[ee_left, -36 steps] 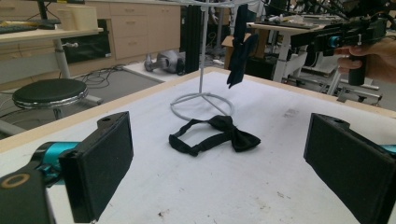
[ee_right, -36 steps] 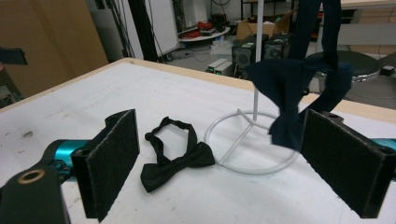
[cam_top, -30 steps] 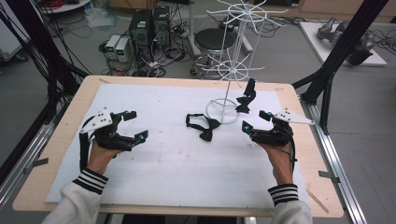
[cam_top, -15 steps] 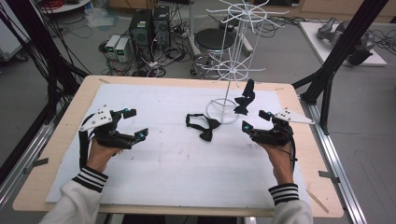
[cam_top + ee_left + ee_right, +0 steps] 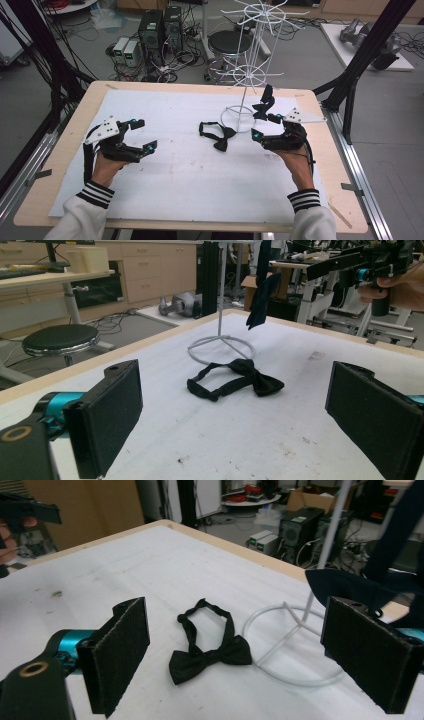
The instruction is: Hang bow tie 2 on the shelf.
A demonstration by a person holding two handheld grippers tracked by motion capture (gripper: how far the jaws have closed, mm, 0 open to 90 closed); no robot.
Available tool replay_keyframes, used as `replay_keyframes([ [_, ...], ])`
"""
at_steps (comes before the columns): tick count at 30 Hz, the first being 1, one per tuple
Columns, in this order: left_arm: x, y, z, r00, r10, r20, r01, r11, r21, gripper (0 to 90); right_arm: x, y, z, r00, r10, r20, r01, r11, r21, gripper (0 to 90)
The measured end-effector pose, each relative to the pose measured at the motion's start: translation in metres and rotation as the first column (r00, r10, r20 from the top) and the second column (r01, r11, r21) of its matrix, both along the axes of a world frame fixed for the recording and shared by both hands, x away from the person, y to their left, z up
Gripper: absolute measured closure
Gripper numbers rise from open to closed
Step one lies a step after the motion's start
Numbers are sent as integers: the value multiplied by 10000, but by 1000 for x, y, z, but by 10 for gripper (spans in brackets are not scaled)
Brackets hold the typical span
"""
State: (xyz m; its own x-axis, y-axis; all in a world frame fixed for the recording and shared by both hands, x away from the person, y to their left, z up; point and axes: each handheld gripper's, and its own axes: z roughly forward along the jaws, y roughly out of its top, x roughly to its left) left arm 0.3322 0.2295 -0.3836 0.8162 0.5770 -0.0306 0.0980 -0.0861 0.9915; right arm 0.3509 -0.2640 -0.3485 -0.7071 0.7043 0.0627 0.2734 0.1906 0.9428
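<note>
Black bow tie (image 5: 218, 136) flat, knot end nearest right claw (image 5: 262, 128)

No readable text, labels, brands or numbers were visible anywhere; print on the distant boxes and equipment was too small and blurred to read.

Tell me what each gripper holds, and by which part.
Nothing. The left gripper and right gripper are both open; the bow tie lies untouched on the table.
</note>
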Motion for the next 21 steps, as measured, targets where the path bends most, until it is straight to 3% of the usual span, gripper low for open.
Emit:
replay_keyframes([
  [5,-2,3,-3,10000,29,19,-29,10000,33,86,8,7,3,9987,497,-145,-504,9975,-487,114],
  [13,-7,8,-14,9998,196,37,-196,9998,-96,87,22,19,4,9900,1353,-406,-1398,9798,-1428,114],
  [18,-9,12,-18,9996,257,82,-255,9995,-166,86,28,27,8,9787,2011,-409,-2053,9596,-1923,117],
  [21,-10,13,-19,9995,283,158,-280,9994,-209,86,32,33,8,9683,2446,-516,-2497,9376,-2421,117],
])
